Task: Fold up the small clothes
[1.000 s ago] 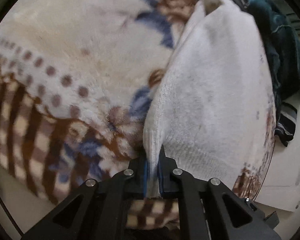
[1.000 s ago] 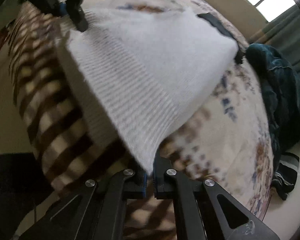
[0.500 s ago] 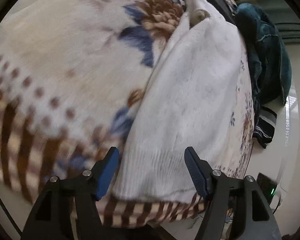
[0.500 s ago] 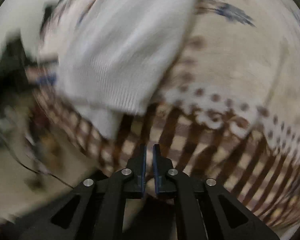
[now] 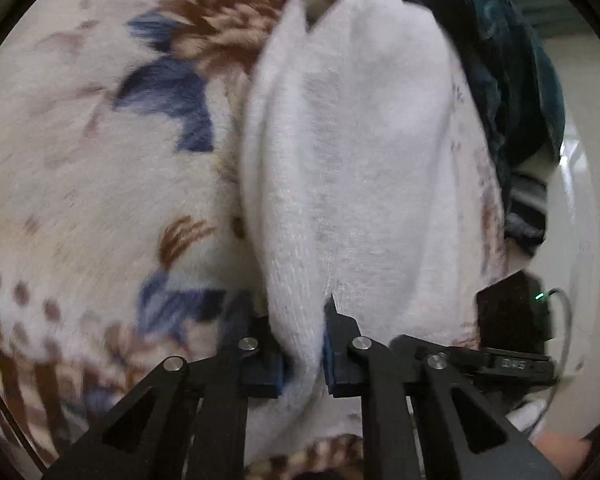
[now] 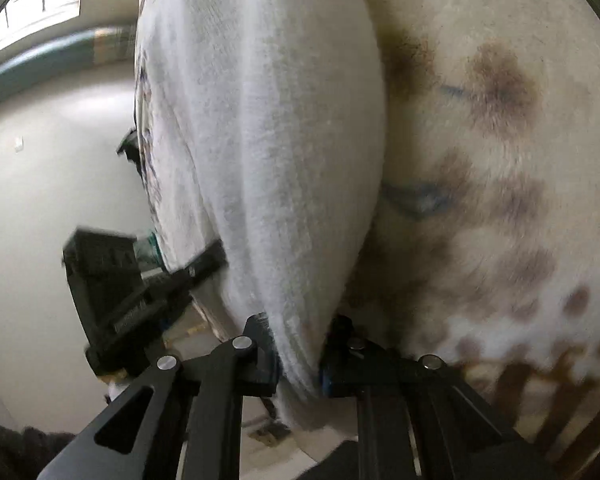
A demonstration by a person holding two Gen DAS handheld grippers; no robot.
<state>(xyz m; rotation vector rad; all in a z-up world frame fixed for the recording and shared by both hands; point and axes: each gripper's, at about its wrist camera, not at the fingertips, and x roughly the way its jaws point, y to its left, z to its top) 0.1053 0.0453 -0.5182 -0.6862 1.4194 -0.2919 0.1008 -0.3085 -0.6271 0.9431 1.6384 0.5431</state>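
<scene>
Both grippers have changed state since half a second ago: then the left one stood spread wide over the garment's hem and the right one was pressed together on nothing above the blanket; now each pinches fabric.

Left gripper (image 5: 303,354): its blue-padded fingers are closed on a bunched fold of the white knit sweater (image 5: 360,168) at 6 o'clock in the left wrist view. The sweater runs from that pinch up toward 12 o'clock and lies on the floral fleece blanket (image 5: 100,184), which fills the frame from 7 to 11 o'clock.

Right gripper (image 6: 298,354): its fingers are likewise clamped on a thick edge of the white knit sweater (image 6: 268,128) at 6 o'clock in the right wrist view. The cloth rises from there to 12 o'clock. The blanket (image 6: 500,168) occupies 1 to 5 o'clock.

Other items: a dark teal garment (image 5: 512,76) is heaped at 1 to 2 o'clock in the left view, just beyond the sweater's far edge. The black body of the other gripper shows at 4 o'clock in the left view and at 8 o'clock in the right view. Both views are motion-blurred; finer detail cannot be read.
</scene>
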